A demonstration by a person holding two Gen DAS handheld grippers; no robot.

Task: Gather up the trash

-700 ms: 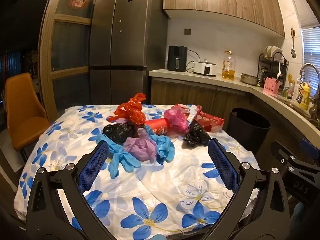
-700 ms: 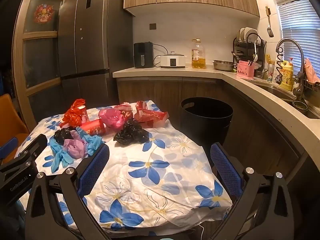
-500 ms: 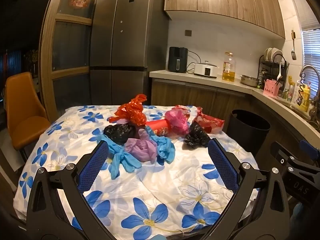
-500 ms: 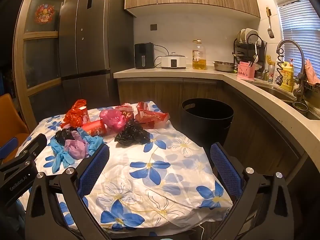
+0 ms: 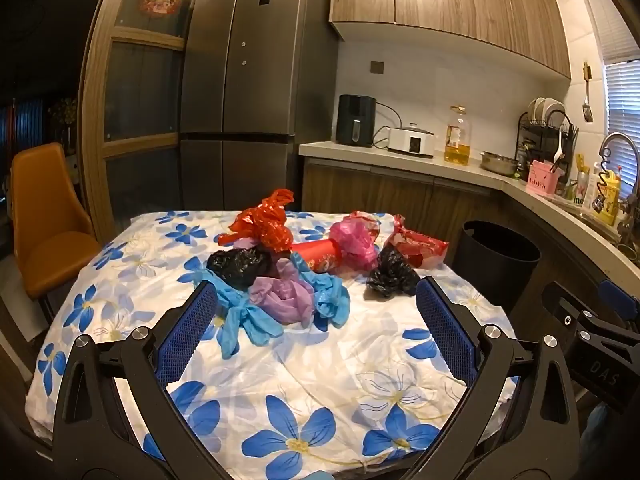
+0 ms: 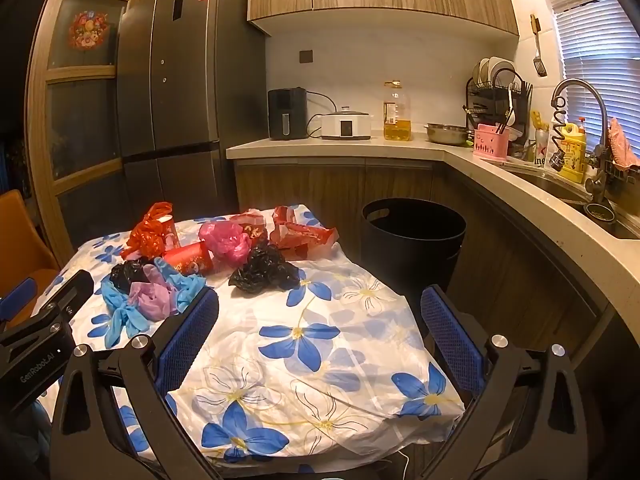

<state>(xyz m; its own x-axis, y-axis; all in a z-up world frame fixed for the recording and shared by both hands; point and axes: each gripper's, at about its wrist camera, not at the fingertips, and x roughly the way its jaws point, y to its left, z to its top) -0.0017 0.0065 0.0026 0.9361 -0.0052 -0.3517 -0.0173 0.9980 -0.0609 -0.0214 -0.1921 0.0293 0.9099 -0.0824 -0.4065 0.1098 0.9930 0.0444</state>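
A pile of trash lies on the flowered tablecloth: an orange-red bag, two black bags, blue gloves, a purple bag, a red cup, a pink bag and a red wrapper. A black bin stands right of the table. My left gripper is open and empty, short of the pile. My right gripper is open and empty over the table's near right part.
An orange chair stands left of the table. A dark fridge is behind it. The counter runs along the back and right, with an air fryer, cooker, oil bottle, dish rack and sink.
Both grippers have drifted slightly closer to the table; the pile looks a little larger. Both stay open and nothing has been touched.
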